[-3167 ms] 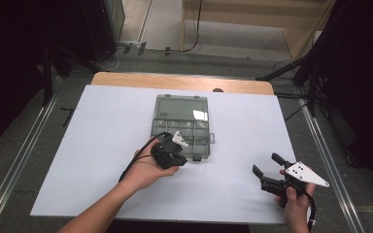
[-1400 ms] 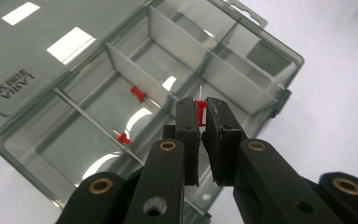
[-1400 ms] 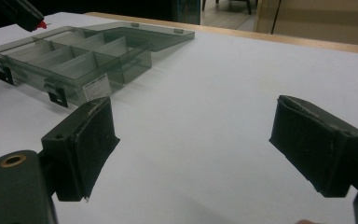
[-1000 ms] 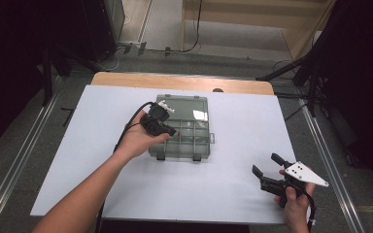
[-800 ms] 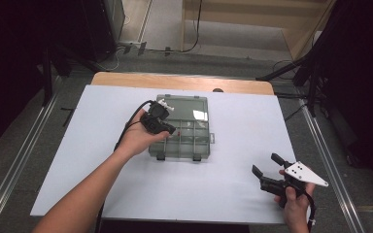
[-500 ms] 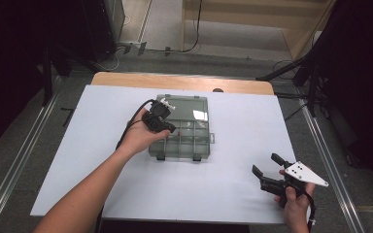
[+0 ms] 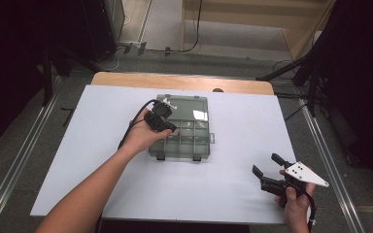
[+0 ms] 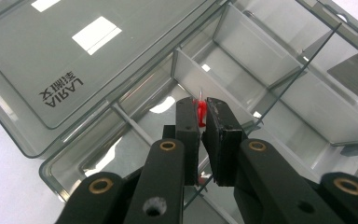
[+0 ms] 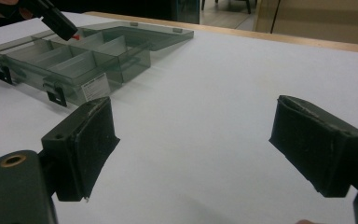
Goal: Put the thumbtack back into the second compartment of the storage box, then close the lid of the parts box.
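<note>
While left gripper (image 8: 201, 116) pinches red pin (image 8: 200, 112) — over organizer box (image 8: 279, 93), right gripper (image 9: 193, 144) gaping

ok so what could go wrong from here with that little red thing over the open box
1. The left gripper pinches the small red pin only at its jaw tips, so it might slip or twist out early.
2. It hangs near a thin divider of the compartment box; released here, it could bounce into the neighbouring cell.
3. The right gripper stands open, away from the box, so a nudge could slide the box.
</note>
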Motion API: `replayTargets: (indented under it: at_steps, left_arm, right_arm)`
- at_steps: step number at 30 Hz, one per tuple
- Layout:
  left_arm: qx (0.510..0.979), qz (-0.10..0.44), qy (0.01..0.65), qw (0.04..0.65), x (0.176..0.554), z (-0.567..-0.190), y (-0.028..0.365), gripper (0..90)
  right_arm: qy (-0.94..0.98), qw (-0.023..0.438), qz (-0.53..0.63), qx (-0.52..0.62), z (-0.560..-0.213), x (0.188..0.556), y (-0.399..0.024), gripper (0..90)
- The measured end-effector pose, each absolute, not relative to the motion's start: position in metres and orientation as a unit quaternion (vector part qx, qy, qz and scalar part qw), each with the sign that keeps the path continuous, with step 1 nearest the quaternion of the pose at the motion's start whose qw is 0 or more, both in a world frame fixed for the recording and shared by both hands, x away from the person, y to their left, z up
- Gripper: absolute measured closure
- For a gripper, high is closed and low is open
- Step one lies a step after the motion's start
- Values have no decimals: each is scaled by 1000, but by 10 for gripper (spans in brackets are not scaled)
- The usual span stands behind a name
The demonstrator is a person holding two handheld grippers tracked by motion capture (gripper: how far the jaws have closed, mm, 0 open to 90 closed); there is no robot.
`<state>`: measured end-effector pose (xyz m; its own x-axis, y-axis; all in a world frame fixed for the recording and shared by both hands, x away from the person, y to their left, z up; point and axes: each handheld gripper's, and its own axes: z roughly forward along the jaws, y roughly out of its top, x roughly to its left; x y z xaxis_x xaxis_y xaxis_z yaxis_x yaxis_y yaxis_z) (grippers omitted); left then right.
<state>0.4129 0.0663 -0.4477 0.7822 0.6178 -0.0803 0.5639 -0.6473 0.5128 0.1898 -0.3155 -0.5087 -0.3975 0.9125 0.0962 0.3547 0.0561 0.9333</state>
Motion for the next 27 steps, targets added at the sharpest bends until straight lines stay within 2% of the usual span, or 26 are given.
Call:
replayTargets:
  at_steps: [1,2,6,12,13,16,22,27]
  left_arm:
    - [905,48,327,268,413,-447,67,821]
    - [904,47,329,269,413,-447,67,761]
    - [900,39,334,277,412,-444,70,684]
    - [893,19,337,297,410,-437,74,508]
    - [893,17,338,297,410,-436,74,474]
    - [891,23,340,298,408,-434,75,290]
    - [893,37,338,295,402,-428,77,84]
    - [895,34,331,296,397,-430,80,0]
  right_arm:
    - [670,279,499,472,-509,190,-316,143]
    - [670,279,499,473,-508,190,-316,143]
    - [672,280,499,471,-509,190,-315,143]
    - [670,277,501,472,-509,189,-314,143]
    - [669,274,503,474,-509,189,-315,142]
    - [666,274,503,477,-509,188,-316,143]
    - [671,271,500,476,-509,189,-313,142]
    - [672,271,498,476,-509,190,-313,142]
